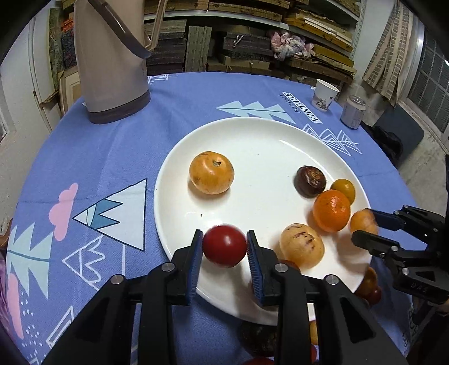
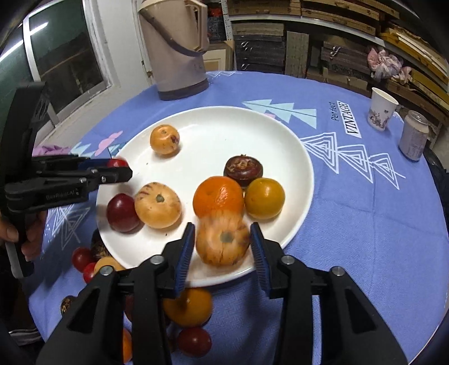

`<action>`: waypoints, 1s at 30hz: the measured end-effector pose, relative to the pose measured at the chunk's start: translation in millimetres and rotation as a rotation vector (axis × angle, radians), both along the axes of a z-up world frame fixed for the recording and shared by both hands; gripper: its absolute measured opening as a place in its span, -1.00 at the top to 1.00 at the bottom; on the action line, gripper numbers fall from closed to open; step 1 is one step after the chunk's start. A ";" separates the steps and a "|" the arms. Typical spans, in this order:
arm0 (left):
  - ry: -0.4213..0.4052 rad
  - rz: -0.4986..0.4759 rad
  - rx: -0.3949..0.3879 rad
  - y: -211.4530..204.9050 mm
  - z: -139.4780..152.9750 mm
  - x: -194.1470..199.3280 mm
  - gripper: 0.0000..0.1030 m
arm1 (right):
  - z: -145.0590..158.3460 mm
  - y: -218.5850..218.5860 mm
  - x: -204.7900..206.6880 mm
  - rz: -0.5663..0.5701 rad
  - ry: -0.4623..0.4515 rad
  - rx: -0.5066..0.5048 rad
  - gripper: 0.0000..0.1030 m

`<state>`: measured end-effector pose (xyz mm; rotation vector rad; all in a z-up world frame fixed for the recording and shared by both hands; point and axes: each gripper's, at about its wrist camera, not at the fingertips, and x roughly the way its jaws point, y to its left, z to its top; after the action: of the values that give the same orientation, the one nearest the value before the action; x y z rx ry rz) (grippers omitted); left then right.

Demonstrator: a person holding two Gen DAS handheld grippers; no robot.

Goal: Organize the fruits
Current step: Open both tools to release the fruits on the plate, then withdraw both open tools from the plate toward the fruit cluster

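Left gripper (image 1: 224, 247) brackets a smooth, slippery red tomato (image 1: 224, 245) on the white plate's (image 1: 252, 134) near rim, pads parted; grasp its widest middle gently.

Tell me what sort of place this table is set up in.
Probably a storeroom or workshop used as a dining corner, though I can't be sure. Shelves stacked with flat boards and boxes fill the back wall, while a thermos jug and a paper cup stand on the blue tablecloth.
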<state>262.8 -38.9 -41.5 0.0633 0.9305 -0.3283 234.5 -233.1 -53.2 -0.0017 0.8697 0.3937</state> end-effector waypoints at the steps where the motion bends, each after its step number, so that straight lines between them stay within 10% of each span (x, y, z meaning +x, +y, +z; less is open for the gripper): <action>1: -0.011 0.001 0.002 -0.5 1.2 -1.9 0.17 | 1.3 -2.2 -0.5 -0.011 -0.008 0.013 0.10; 4: -0.043 0.011 0.025 -1.4 6.3 -9.1 -0.16 | 6.5 -4.7 -6.1 -0.009 -0.020 0.032 0.10; 17: -0.034 -0.014 -0.012 5.8 12.0 -66.4 -0.20 | 21.7 -14.5 -61.2 -0.038 -0.084 0.038 -0.59; 30: -0.015 -0.120 0.012 9.6 -1.5 -143.7 -0.36 | 19.9 -19.3 -124.0 -0.050 -0.072 0.053 -0.71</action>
<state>119.0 -29.2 -43.0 0.1323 0.9157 -0.4325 110.5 -252.3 -33.3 0.0547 0.7867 0.3676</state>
